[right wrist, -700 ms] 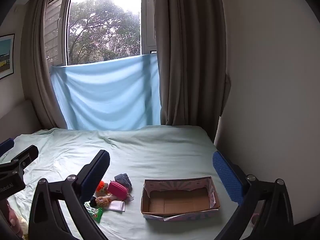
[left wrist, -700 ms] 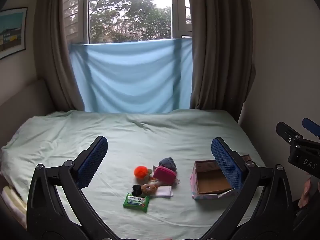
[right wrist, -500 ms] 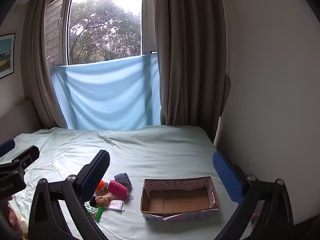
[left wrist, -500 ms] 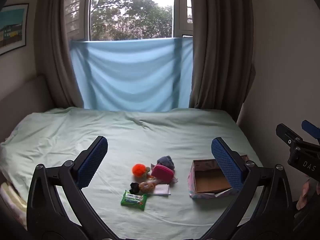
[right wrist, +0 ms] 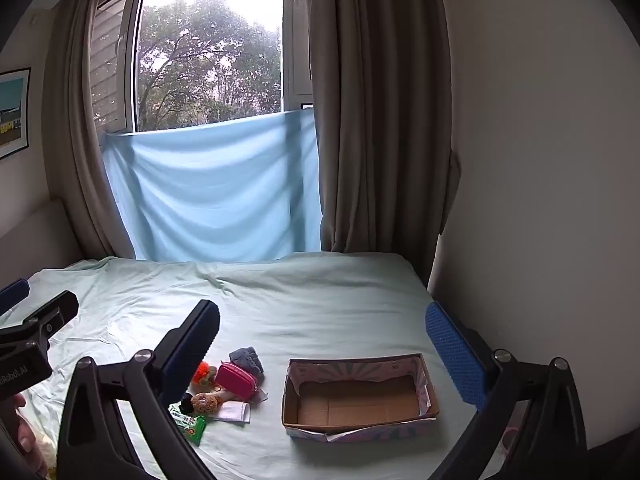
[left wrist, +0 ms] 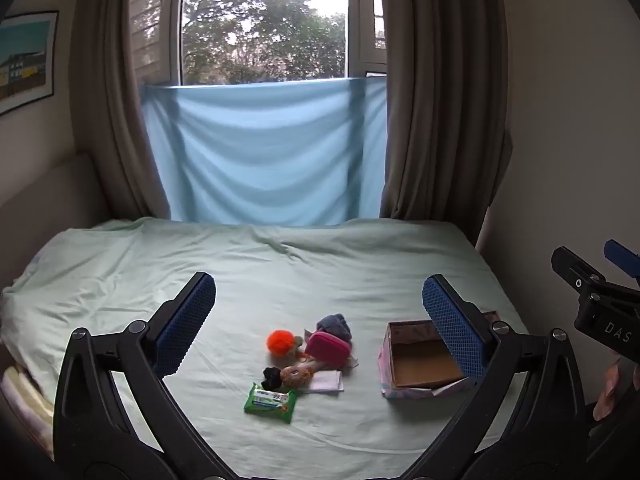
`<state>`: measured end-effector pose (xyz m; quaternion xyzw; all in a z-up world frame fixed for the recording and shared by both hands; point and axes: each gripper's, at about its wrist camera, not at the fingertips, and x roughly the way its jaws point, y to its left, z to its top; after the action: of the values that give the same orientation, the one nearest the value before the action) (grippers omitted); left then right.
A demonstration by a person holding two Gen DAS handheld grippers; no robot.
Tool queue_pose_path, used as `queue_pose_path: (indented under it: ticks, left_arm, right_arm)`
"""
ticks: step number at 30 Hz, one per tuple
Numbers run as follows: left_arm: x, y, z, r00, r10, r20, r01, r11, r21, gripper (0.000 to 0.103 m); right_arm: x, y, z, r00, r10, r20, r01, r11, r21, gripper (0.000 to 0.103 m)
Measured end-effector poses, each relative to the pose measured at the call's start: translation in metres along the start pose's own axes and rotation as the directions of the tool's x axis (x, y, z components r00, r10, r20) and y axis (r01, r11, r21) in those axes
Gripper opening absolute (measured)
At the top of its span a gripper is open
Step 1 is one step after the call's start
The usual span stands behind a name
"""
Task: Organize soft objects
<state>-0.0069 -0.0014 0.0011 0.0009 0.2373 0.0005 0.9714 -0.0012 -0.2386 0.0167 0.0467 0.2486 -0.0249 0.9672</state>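
Pale green bedding [left wrist: 280, 272] fills the room from the curtained window down to the two grippers, and nearly all of it lies bare and rumpled. Toward its near right stands the open cardboard box [right wrist: 356, 400], hollow side up, one long wall facing us; take that as the marker. Beyond the box the sheet runs wide and free to the blue cloth [left wrist: 264, 152] hung under the window, while the box's right side sits near the mattress edge by the wall.

Left of the box, apart from it, is the small heap of soft things: a pink pouch [left wrist: 327, 347] with a grey-blue knit piece [left wrist: 335, 325] just behind it, an orange pompom [left wrist: 281, 342] further left, a brown plush ring [left wrist: 295, 376] and a black scrunchie [left wrist: 271, 374] nearer us, a white cloth [left wrist: 326, 382] beside them, and a green wipes pack [left wrist: 270, 397] nearest.

Above the near edge, the left gripper [left wrist: 318, 312] hangs with fingers spread wide, holding nothing. So does the right gripper [right wrist: 322, 334], clear of the box.
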Motion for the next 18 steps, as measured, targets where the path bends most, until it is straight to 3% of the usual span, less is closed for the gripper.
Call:
queue_pose_path:
  ticks: [18]
  left_arm:
    - [0.011, -0.004, 0.004, 1.0, -0.002, -0.016, 0.002, 1.0, 0.005, 0.103]
  right_arm:
    - [0.005, 0.003, 0.003, 1.0, -0.008, -0.012, 0.008, 1.0, -0.011, 0.102]
